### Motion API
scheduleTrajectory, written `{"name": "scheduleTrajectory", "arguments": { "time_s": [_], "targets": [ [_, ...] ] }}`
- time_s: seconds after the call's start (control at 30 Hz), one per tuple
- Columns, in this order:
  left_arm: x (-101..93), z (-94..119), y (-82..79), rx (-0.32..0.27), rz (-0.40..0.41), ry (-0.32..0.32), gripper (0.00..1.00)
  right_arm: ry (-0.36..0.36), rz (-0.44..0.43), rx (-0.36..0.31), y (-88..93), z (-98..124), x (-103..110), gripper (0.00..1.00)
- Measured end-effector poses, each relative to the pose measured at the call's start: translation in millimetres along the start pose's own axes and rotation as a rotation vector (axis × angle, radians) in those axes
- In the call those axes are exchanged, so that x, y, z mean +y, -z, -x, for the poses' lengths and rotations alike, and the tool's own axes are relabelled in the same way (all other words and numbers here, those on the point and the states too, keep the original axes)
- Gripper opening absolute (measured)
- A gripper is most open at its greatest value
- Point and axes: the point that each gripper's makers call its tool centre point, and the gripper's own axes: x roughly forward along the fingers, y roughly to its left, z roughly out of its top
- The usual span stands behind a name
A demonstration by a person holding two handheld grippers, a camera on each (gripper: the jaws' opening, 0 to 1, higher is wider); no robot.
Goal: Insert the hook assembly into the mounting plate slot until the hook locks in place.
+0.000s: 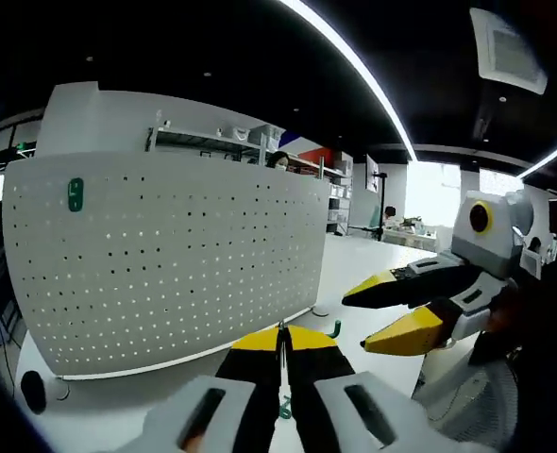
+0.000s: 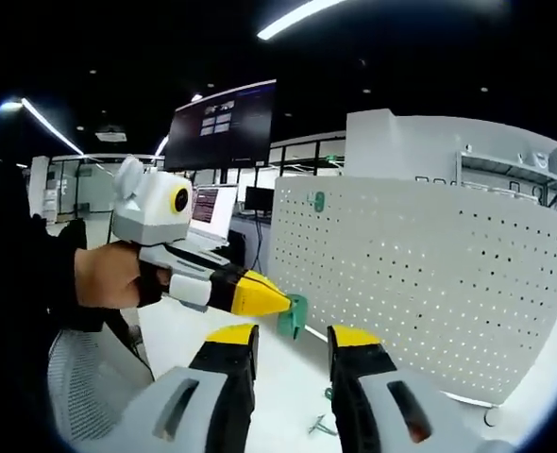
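I count one white perforated metal pegboard panel point(image 1: 165, 260) standing on the white counter point(image 2: 288, 377), with one small green hook point(image 1: 75, 194) already hanging near its upper corner. Of loose green plastic hooks I make out three: one pinched at the yellow tip of the left gripper point(image 2: 277, 304) as seen in the right gripper view point(image 2: 294, 315), one lying on the counter between my right gripper point(image 2: 293, 344) jaws point(image 2: 324, 423), and one at the panel's foot in the left gripper view point(image 1: 335, 328). That makes two yellow-tipped grippers and one dark wall monitor point(image 2: 224, 125).
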Motion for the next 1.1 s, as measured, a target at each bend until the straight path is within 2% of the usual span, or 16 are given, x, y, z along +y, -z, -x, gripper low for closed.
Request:
{"name": "scheduleTrajectory", "arguments": {
  "time_s": [0.27, 0.67, 0.87, 1.1],
  "targets": [
    [-18.7, -4, -9.7, -0.009, 0.023, 0.028, 0.01, 0.032, 0.062, -0.018, -2.9, 0, -4, 0.13],
    [-33.8, -10, -10.1, -0.007, 0.048, 0.046, 0.01, 0.065, 0.055, -0.014, 3.8, 1, -15, 0.04],
    [-37.6, -10, -8.0, 0.003, 0.056, 0.021, 0.01, 0.031, 0.047, -0.02, 4.2, 0, -16, 0.04],
    [-37.5, -2, -12.5, 0.017, 0.078, -0.027, 0.01, -0.023, 0.01, -0.035, -1.9, -2, -9, 0.02]
  ]
}}
